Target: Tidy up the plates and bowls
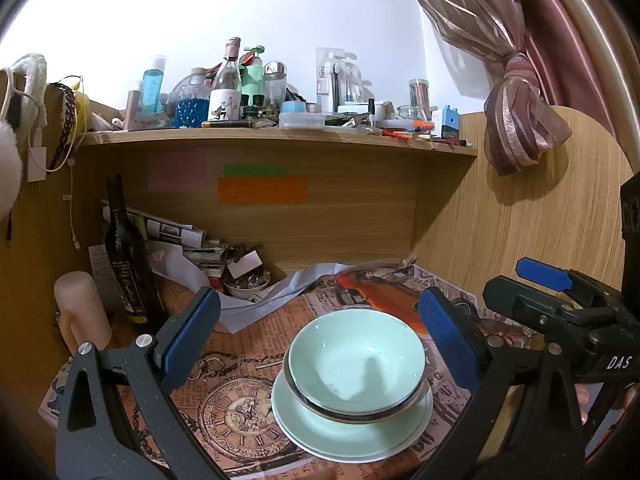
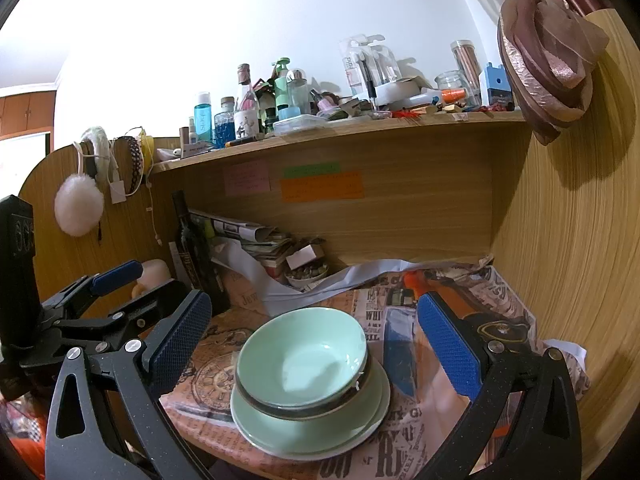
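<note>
Left wrist view: bowls (image 1: 356, 364) nested, at least two by the dark rims showing, seated on plates (image 1: 352, 432), pale green on top with a white rim peeking beneath. Whole stack sits at 6 o'clock on the table (image 1: 248, 360), on newsprint-pattern paper (image 1: 224, 408), near the front edge. Stacked small on large, which reads as the sorted end state or close to it; nothing else of the set lies loose in view.

Left hand-held gripper (image 1: 320, 340): fingers spread wide, holding nothing, framing the stack from above and behind, no contact visible. Right hand-held gripper (image 2: 316, 344): likewise spread wide and empty, the stack between its pads in the right wrist view, not touching. Each tool appears in the other's view, at 3 o'clock and at 9 o'clock, so the two flank the stack closely. Judgement: both poised either for a two-sided lift or just clear of a finished placement; cannot tell which.

Outward: small dish of oddments (image 1: 246, 284) at 11 o'clock, a crumpled white sheet (image 1: 276, 292) running between it and the stack. Dark bottle (image 1: 124, 252) upright at 10 o'clock, papers (image 1: 176, 232) heaped beside it. Shelf (image 1: 280, 140) at 12 o'clock crowded with bottles and jars. Curtain (image 1: 520, 120) knotted at 2 o'clock.

Risk, if lifted: the nested bowls may slide on glazed plates.
</note>
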### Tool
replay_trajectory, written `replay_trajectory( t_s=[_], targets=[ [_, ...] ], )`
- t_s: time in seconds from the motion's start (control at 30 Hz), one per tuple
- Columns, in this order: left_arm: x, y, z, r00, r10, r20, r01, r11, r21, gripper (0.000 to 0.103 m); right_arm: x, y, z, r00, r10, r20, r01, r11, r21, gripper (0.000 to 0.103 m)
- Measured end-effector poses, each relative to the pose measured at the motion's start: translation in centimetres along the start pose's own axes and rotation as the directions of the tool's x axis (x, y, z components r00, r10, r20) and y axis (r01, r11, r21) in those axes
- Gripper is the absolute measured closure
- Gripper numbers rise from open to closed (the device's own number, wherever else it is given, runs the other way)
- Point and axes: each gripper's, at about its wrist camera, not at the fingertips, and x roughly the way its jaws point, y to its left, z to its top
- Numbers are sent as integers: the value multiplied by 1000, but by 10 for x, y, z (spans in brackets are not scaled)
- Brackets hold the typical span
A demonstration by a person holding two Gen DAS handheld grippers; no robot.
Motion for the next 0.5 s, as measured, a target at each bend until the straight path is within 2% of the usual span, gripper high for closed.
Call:
replay_trajectory(
  t_s=[0.5],
  targets=[
    [5,-1,0,1000,-2,-9,2,1000,-14,2,8,-8,0,1000,11,-16,-11,1000,5,0]
  ],
)
